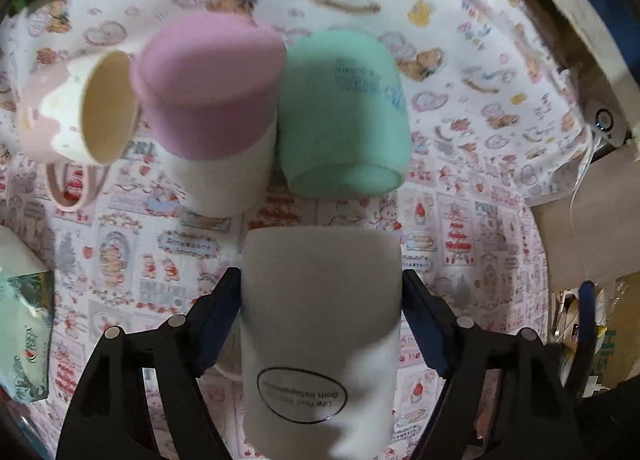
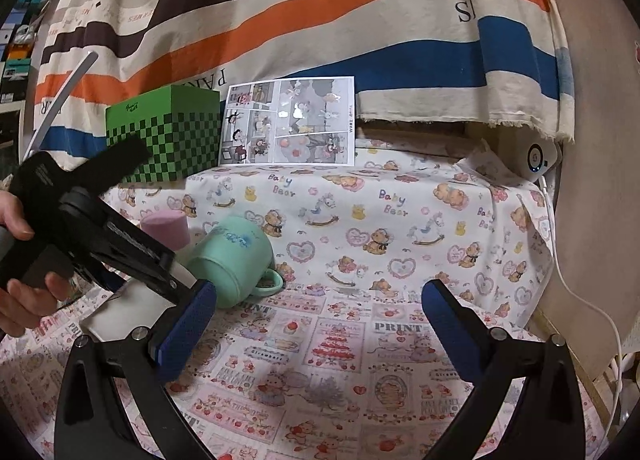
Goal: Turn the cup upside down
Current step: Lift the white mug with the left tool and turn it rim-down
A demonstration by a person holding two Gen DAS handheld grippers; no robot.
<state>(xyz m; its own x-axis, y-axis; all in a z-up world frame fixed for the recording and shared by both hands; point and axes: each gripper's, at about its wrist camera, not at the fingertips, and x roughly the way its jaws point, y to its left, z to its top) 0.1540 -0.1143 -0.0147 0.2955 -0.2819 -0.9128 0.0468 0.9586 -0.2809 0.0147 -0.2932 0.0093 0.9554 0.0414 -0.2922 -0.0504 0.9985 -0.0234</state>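
In the left wrist view my left gripper (image 1: pixel 320 300) is shut on a white cup (image 1: pixel 320 340) with a black oval label, held upside down with its base toward the camera. Beyond it stand a pink-and-white cup (image 1: pixel 212 99) and a mint green cup (image 1: pixel 344 111), both bottom up, and a cream and pink mug (image 1: pixel 80 107) lying on its side with its mouth showing. In the right wrist view my right gripper (image 2: pixel 320 320) is open and empty over the tablecloth. The left gripper (image 2: pixel 120 252) with the white cup (image 2: pixel 132 308) shows at its left.
A patterned tablecloth (image 2: pixel 360 244) covers the table. A green checkered box (image 2: pixel 168 131) and a comic sheet (image 2: pixel 288 119) stand at the back against a striped cloth. A white device (image 2: pixel 540 159) with a cable sits at the right edge. A tissue pack (image 1: pixel 24 332) lies at the left.
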